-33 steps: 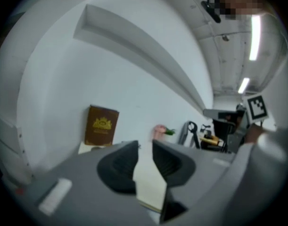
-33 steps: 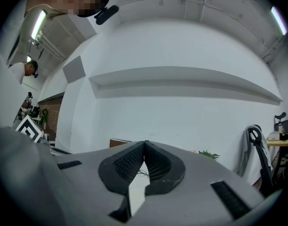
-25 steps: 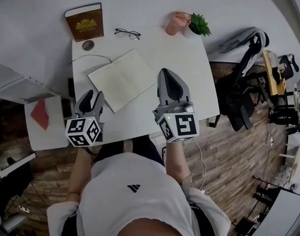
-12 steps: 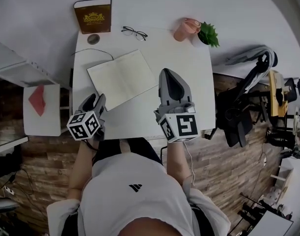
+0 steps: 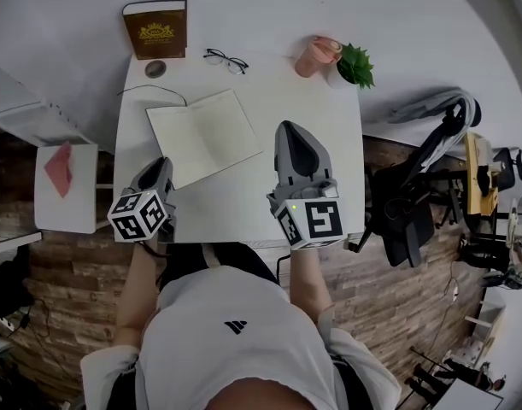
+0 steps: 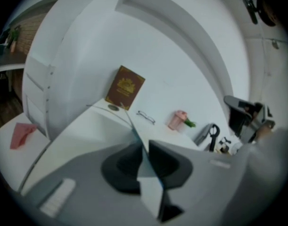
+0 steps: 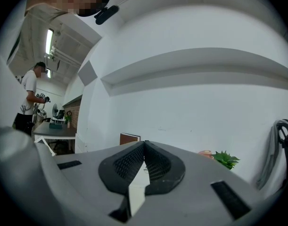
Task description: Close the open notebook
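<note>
The open notebook [image 5: 205, 137] lies flat on the white table [image 5: 329, 152], blank pages up, turned at a slant. My left gripper [image 5: 161, 167] is at the notebook's near left edge. Its jaws are closing, and the left gripper view shows a thin edge of the notebook caught between the tips of this gripper [image 6: 143, 142]. My right gripper [image 5: 295, 133] hovers over bare table just right of the notebook. It is shut with nothing in it, and the right gripper view shows its tips [image 7: 144, 145] touching.
A brown book [image 5: 155, 28] stands against the wall. Near it are a round disc [image 5: 155, 68], a thin cable [image 5: 149, 90] and glasses [image 5: 222, 59]. A pink cup [image 5: 313, 54] and a small plant [image 5: 354, 65] sit at the back right. An office chair [image 5: 414, 203] is at the right.
The left gripper has sunk to the notebook's near left edge, and its jaws have gone from wide apart to nearly together. The right gripper has hardly shifted.
</note>
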A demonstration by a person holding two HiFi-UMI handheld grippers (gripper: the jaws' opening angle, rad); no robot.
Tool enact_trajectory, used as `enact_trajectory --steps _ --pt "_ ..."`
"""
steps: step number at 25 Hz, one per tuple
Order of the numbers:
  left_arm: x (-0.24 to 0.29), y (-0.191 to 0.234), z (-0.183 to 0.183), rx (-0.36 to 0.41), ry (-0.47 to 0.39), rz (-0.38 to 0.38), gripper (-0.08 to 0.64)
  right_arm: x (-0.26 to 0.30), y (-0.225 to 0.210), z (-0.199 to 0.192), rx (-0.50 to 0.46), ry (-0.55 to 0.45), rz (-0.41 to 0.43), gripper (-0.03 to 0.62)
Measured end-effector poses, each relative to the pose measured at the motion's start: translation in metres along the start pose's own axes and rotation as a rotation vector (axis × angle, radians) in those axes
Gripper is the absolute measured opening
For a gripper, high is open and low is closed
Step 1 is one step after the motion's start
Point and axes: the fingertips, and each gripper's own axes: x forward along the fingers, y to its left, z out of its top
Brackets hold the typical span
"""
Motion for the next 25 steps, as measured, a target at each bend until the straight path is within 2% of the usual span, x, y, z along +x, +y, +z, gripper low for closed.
enact_trajectory --steps 6,13,19,25 --pt "0.014 -0.035 0.022 0.027 -0.030 -0.061 0.029 -0.007 -0.016 0.004 -0.002 -0.018 0.015 -0.008" --pt "0.044 -0.078 0.036 0.096 -0.039 -0.107 0.026 -0.013 -0.038 0.003 -0.002 -0.029 0.023 -0.008" --pt "0.079 -0.111 0.032 0.130 -0.002 -0.130 0.026 -0.019 -0.062 -0.001 -0.001 -0.026 0.020 -0.008" --pt "0.121 -0.134 0.015 0.126 0.058 -0.138 0.028 -0.024 -0.092 -0.009 0.005 -0.015 0.004 -0.008"
